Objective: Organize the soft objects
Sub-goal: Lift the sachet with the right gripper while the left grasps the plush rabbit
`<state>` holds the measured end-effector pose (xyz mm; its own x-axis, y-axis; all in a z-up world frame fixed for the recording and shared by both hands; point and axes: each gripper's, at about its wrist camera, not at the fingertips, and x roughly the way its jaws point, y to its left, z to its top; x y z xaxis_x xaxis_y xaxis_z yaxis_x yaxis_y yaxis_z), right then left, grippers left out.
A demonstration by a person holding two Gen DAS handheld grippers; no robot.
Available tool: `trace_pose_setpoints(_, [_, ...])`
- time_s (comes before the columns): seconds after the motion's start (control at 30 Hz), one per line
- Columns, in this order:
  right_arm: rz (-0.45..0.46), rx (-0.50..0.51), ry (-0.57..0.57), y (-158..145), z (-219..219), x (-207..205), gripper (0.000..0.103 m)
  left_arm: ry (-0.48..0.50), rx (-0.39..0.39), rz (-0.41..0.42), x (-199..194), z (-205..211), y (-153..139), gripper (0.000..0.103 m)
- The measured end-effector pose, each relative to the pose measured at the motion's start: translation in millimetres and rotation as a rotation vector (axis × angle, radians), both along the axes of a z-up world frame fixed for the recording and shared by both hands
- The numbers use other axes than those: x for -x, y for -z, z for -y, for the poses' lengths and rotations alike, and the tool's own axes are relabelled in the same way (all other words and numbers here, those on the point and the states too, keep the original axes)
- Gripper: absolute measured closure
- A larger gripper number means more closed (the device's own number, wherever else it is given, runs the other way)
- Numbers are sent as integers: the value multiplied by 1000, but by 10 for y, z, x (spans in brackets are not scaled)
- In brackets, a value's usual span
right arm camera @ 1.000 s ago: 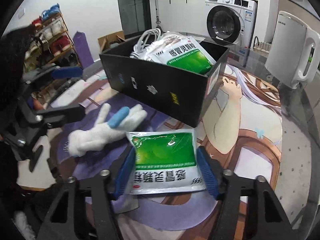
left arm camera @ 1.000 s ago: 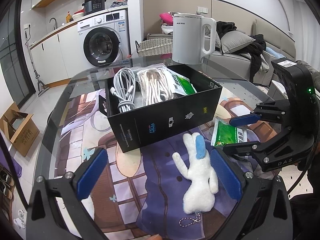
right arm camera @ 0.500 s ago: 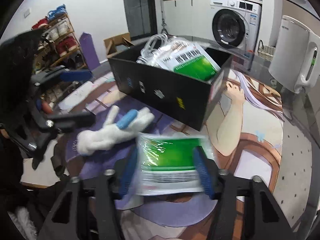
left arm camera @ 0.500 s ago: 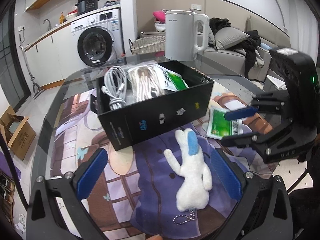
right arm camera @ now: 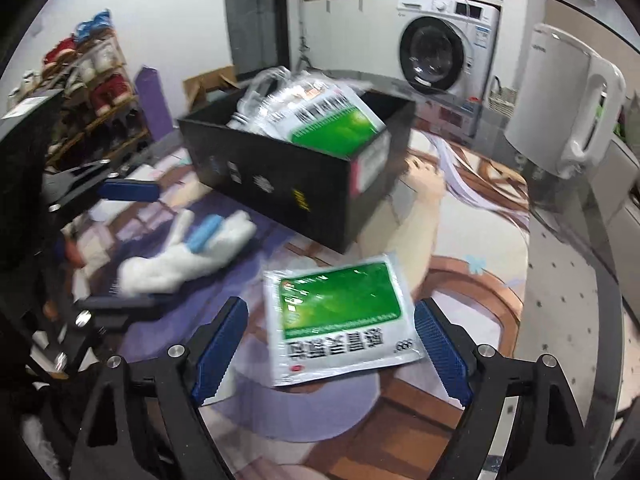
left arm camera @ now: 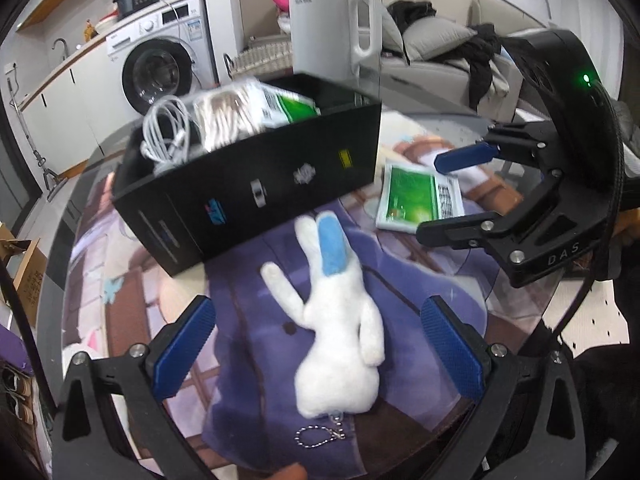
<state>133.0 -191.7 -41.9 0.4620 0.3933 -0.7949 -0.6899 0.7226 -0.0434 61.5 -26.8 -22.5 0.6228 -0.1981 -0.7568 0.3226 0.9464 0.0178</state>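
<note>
A white plush rabbit (left arm camera: pixel 340 320) with a blue ear and a keychain lies on the printed mat, between the open jaws of my left gripper (left arm camera: pixel 318 346); it also shows in the right wrist view (right arm camera: pixel 184 256). A green and white sachet (right arm camera: pixel 340 316) lies flat on the mat between the open jaws of my right gripper (right arm camera: pixel 328 344), untouched; the left wrist view shows it (left arm camera: pixel 420 196) too. A black box (left arm camera: pixel 248 184) behind holds white cables, a packet of cords and another green sachet.
A white electric kettle (left arm camera: pixel 332 28) stands behind the box, near the table's far edge. The round glass table's rim (right arm camera: pixel 580 264) curves on the right. A washing machine, sofa and shoe rack lie beyond the table.
Both grippers have pulled back and up a little. The right jaws have opened wider and the sachet now lies free on the mat. The left gripper stays open over the rabbit.
</note>
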Motion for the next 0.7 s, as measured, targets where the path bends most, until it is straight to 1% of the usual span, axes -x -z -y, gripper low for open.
trace_pose_setpoints(0.07, [-1, 11, -1, 57, -28, -7, 15, -5, -5, -26, -30, 11, 51, 0])
trace_pose_setpoints(0.1, [11, 17, -5, 69, -46, 6, 12, -10, -2, -37, -44, -1, 81, 0])
trace_pose_setpoints(0.17, [10, 13, -8, 79, -61, 6, 11, -18, 37, -49, -59, -53, 97, 2])
trace_pose_setpoints(0.2, [11, 14, -12, 82, -67, 12, 11, -23, 35, -41, -54, -64, 88, 4])
trace_pose_setpoints(0.23, [9, 13, -18, 81, -67, 19, 11, -21, 38, -39, -48, -73, 79, 9])
trace_pose_setpoints(0.27, [7, 10, -21, 81, -68, 23, 11, -18, 39, -34, -41, -80, 69, 15])
trace_pose_setpoints(0.33, [4, 4, -31, 76, -68, 40, 14, -23, 43, -22, -31, -98, 49, 23])
trace_pose_setpoints(0.4, [9, -3, -63, 48, -92, 87, 35, -29, 44, -16, -28, -113, 45, 30])
trace_pose_setpoints(0.47, [15, 10, -81, 36, -119, 130, 38, -28, 45, -11, -24, -119, 35, 43])
trace_pose_setpoints(0.5, [21, 10, -94, 32, -130, 152, 42, -26, 45, -8, -20, -120, 32, 47])
trace_pose_setpoints(0.53, [21, 10, -100, 29, -139, 160, 43, -22, 47, -6, -14, -123, 28, 55])
trace_pose_setpoints(0.57, [20, 10, -104, 25, -145, 168, 46, -18, 44, -3, -16, -116, 25, 58])
trace_pose_setpoints(0.63, [18, 9, -117, 13, -151, 185, 52, -13, 46, -3, -23, -120, 24, 62])
trace_pose_setpoints(0.7, [17, 7, -131, -7, -156, 207, 60, -11, 43, -1, -21, -121, 22, 63])
